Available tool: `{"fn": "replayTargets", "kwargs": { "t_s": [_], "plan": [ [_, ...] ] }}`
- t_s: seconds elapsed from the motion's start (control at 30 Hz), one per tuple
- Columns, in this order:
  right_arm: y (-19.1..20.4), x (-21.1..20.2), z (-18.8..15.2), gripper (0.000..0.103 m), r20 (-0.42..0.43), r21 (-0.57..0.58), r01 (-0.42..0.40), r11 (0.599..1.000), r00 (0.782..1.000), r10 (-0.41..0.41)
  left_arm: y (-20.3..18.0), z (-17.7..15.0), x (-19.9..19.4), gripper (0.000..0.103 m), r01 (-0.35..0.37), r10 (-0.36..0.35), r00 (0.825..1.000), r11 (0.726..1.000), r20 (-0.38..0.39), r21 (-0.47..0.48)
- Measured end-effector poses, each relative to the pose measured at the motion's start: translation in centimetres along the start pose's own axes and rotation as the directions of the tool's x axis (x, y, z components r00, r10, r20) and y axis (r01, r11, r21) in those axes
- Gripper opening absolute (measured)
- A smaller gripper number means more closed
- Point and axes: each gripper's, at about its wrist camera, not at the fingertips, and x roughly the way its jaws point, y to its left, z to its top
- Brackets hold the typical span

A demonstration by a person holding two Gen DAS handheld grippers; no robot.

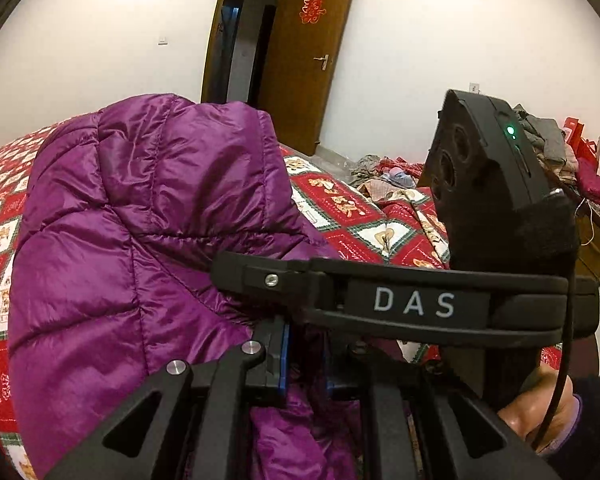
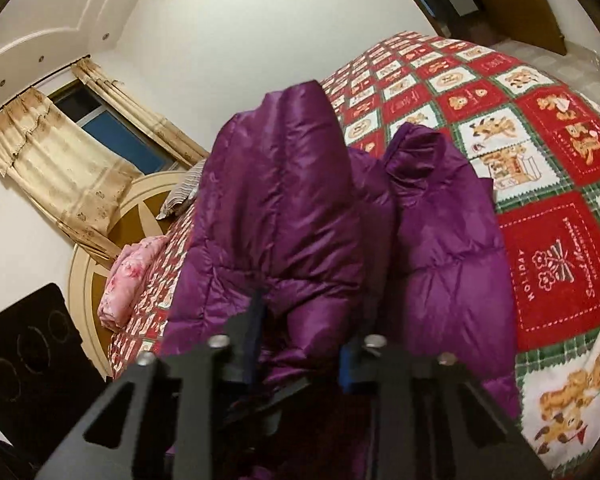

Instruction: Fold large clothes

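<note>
A puffy purple quilted jacket (image 1: 140, 216) is held up in a bunch over the bed. In the left wrist view my left gripper (image 1: 306, 368) is shut on a fold of the jacket, with purple fabric squeezed between its blue pads. The right tool's black housing marked DAS (image 1: 414, 304) crosses just above it, its tip against the jacket. In the right wrist view my right gripper (image 2: 300, 344) pinches the jacket (image 2: 284, 220) between its blue pads, and a second lobe of the jacket hangs to the right. A hand (image 1: 540, 412) grips the right tool's handle.
A red, white and green holiday quilt (image 2: 540, 168) covers the bed. An open brown door (image 1: 304, 60) stands beyond it. Piled clothes (image 1: 560, 148) lie at the right. A pink folded cloth (image 2: 128, 280), a round headboard (image 2: 140, 208) and a curtained window (image 2: 72, 160) are at the bed's head.
</note>
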Motion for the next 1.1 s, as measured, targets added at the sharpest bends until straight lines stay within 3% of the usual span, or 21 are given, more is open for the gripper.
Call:
{"fn": "replayTargets", "kwargs": {
  "t_s": [0.27,0.4,0.5,0.57,0.63,0.7,0.83,0.9,0.97,1.1],
  "plan": [
    [-1.0,-1.3,-0.3,0.014,0.026,0.021,0.048,0.999,0.998,-0.048,-1.6,-0.5,-1.2,0.013,-0.031,0.036,0.998,0.993,-0.049,0.116],
    [-1.5,-2.8,0.3,0.013,0.045,0.023,0.081,0.996,0.996,-0.082,-1.4,-1.5,-4.1,0.013,-0.014,0.022,0.999,0.976,-0.034,0.218],
    [-1.9,-3.8,0.5,0.013,0.046,0.016,0.133,0.991,0.990,-0.134,0.3,-1.2,-6.3,0.013,0.026,-0.024,1.000,0.973,-0.014,0.230],
    [-2.3,-4.5,0.5,0.013,0.051,-0.001,0.181,0.983,0.982,-0.181,2.0,-0.4,-7.6,0.013,0.010,-0.016,1.000,0.975,0.025,0.223],
    [-3.1,-4.9,0.5,0.013,0.046,0.001,0.224,0.975,0.974,-0.224,3.6,0.9,-7.7,0.013,-0.048,0.040,0.998,0.982,0.048,0.181],
    [-3.4,-5.0,0.2,0.013,0.033,-0.012,0.274,0.962,0.961,-0.273,5.9,2.9,-6.4,0.013,-0.150,0.147,0.988,0.986,0.039,0.073],
    [-2.9,-4.4,-0.3,0.013,0.014,-0.067,0.327,0.943,0.945,-0.327,9.8,5.5,-2.6,0.013,-0.239,0.234,0.971,0.962,-0.052,-0.131],
    [-2.8,-4.1,-0.2,0.013,0.006,-0.074,0.347,0.935,0.938,-0.347,10.5,5.9,-0.8,0.013,-0.246,0.237,0.969,0.950,-0.069,-0.191],
    [-3.0,-3.7,-0.2,0.014,-0.006,-0.078,0.361,0.929,0.932,-0.362,10.1,6.0,0.3,0.013,-0.279,0.272,0.960,0.943,-0.061,-0.181],
    [-3.4,-3.1,-0.2,0.015,-0.025,-0.078,0.372,0.925,0.927,-0.375,8.2,4.8,1.9,0.014,-0.384,0.379,0.923,0.919,-0.067,-0.092]
  ]
}}
